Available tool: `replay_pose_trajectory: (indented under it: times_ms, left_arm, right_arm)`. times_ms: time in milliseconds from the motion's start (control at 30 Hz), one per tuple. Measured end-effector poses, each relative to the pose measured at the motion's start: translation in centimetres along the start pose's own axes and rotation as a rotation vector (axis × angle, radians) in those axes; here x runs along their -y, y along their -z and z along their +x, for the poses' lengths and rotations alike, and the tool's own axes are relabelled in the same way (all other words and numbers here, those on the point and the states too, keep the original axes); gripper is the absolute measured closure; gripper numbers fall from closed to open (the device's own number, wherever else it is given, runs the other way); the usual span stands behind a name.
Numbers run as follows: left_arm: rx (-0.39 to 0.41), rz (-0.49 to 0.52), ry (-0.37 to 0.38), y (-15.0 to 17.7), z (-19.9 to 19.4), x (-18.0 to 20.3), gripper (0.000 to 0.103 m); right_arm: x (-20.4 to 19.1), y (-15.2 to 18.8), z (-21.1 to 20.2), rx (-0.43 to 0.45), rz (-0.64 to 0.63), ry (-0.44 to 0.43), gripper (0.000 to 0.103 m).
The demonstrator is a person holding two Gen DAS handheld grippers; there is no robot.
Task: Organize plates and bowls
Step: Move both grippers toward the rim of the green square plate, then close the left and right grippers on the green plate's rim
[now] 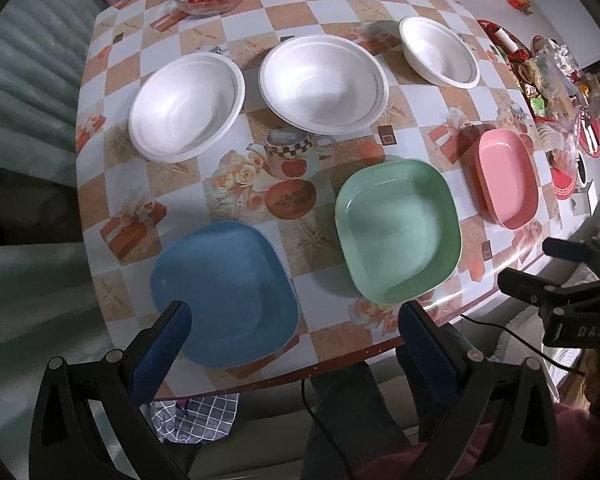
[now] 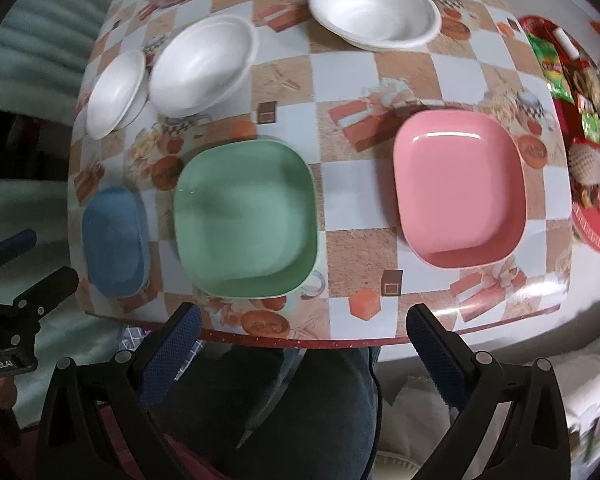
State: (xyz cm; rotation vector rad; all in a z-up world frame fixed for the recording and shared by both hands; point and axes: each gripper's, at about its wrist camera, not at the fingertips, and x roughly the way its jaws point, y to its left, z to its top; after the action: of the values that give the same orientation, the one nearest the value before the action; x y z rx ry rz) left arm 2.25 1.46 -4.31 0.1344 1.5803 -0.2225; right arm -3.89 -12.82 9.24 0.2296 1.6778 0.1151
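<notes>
Both grippers, left gripper (image 1: 294, 328) and right gripper (image 2: 304, 330), hang released before the tabletop (image 1: 332, 216); blue plate (image 1: 224, 292) at 12 o'clock seems first target.

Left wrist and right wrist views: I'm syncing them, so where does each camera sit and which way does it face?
Left wrist: above the table's near edge, facing the blue plate; left gripper fingers open, right gripper at right.
Right wrist: facing green plate and pink plate; open fingers, person's lap.
Shared: all three plates and three white bowls.
</notes>
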Motion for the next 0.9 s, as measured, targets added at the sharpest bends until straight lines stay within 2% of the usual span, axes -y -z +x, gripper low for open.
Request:
replay_pose_trajectory:
  times_ms: [267, 500, 667, 900]
  left_arm:
    - [-0.015, -0.004, 0.025, -1.1, 2.7, 1.3, 0.0]
    - [-0.016, -0.042, 0.02, -2.1, 5.2, 1.2, 0.0]
    - [-0.007, -0.046, 0.027, -2.6, 6.7, 1.3, 0.0]
    - [0.023, -0.073, 0.083, -3.1, 7.8, 1.2, 0.0]
  right_arm:
    - [0.7, -0.4, 3.4, -0.052, 0.021, -0.035, 0.0]
    - [1.5, -2.1, 6.5, -0.088, 0.075, -0.087, 0.0]
    - [1.4, -3.6, 7.9, -0.091, 0.07, -0.103, 0.0]
    - [2.2, -4.6, 9.4, -0.126, 0.09, -0.101, 0.0]
